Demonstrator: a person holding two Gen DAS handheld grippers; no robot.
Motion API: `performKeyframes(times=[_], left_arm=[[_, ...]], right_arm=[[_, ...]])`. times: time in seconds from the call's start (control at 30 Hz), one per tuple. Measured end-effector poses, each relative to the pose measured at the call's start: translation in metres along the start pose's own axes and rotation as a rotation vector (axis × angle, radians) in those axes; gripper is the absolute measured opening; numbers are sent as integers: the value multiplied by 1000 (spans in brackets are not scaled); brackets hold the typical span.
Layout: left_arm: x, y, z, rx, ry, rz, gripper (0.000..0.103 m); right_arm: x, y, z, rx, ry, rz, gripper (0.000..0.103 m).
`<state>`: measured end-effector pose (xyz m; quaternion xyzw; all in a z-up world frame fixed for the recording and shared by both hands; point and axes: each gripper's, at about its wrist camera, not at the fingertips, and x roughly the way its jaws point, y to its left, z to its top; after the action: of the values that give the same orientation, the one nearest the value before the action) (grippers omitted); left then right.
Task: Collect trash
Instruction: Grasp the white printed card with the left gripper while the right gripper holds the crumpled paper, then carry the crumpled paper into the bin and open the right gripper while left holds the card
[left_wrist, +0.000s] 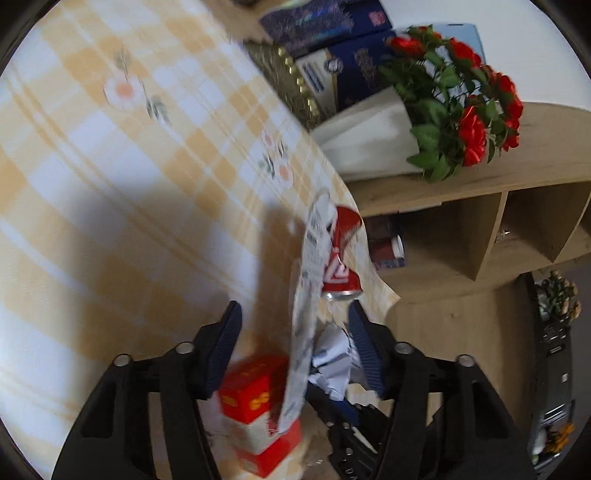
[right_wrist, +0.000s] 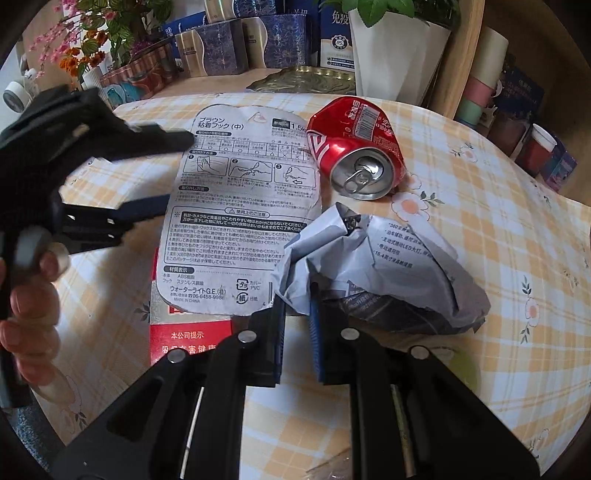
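Trash items grouped on table (right_wrist: 461, 369).
Right gripper (right_wrist: 297, 325): clamped on crumpled paper (right_wrist: 391, 258). Left gripper (left_wrist: 295, 339): jaws apart around backing card (left_wrist: 304, 314); dented can (right_wrist: 356, 147) near far edge.

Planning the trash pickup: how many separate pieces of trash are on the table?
4. A crushed red can at the back, a printed packaging card left of it, crumpled paper in front of the can, and a red-and-white box partly under the card. More may be hidden.

Bright daylight; left view motion-blurred, right view sharp, fisheye-warped edges.
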<state>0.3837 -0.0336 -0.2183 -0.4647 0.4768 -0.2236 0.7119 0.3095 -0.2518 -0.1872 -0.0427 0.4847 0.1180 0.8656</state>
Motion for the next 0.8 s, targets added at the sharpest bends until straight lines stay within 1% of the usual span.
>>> performKeyframes(times=[0.03,0.07,0.1,0.13,0.17,0.27,0.33,0.47,0.5,0.57,0.63,0.8], left_arm=[[4,3,-2,-33,6,-30,53],[8,4,-5,-61,7,-53,48],[10,5,-7,-68,8,-55,41],[12,3,-9,-56,5,-30,23],[13,-2,-11,-12,10,4,8],[7,-14,-18,79,-4,44,7],[-5,-28,-21,150,-34,59,7],[-31,-62,-28,331,-89,100,7],[-39,-68,-28,356,-101,101,7],[-59,-76,-33,383,-136,89,7],[-75,-77,-40,396,-153,93,6],[-123,-85,-60,453,-202,107,7]], right_arm=[[-1,0,0,7,-2,4,16],[-3,0,0,10,-5,7,16],[-4,-1,-1,11,-9,12,16],[-7,0,-2,11,-15,13,16],[-8,0,-3,12,-21,14,16],[-18,-3,-7,20,-54,7,15],[-29,-6,-9,26,-90,-1,15],[-60,-15,-13,81,-190,0,15],[-69,-18,-14,101,-217,8,15],[-89,-25,-18,152,-273,34,15],[-109,-30,-25,206,-326,71,15],[-149,-26,-42,250,-424,123,14]])
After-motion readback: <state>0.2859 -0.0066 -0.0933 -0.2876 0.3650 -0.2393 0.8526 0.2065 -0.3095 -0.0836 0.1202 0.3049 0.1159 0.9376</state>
